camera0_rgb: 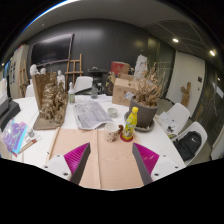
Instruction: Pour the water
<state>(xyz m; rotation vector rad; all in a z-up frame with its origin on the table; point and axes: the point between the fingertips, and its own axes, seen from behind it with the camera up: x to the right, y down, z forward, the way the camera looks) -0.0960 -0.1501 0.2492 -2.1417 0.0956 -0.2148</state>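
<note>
A yellow bottle (130, 123) with a red cap stands upright on the light wooden table (105, 160), beyond my right finger. A small pale cup-like thing (113, 132) stands just to its left. My gripper (110, 163) is open and empty, its two fingers with magenta pads (146, 157) spread wide over bare table, well short of the bottle.
A potted dried plant (148, 100) stands right behind the bottle. A wooden model on a board (52, 105) is at the left, papers (90, 113) in the middle, a cardboard box (125, 92) farther back. White chairs (190, 140) stand at the right.
</note>
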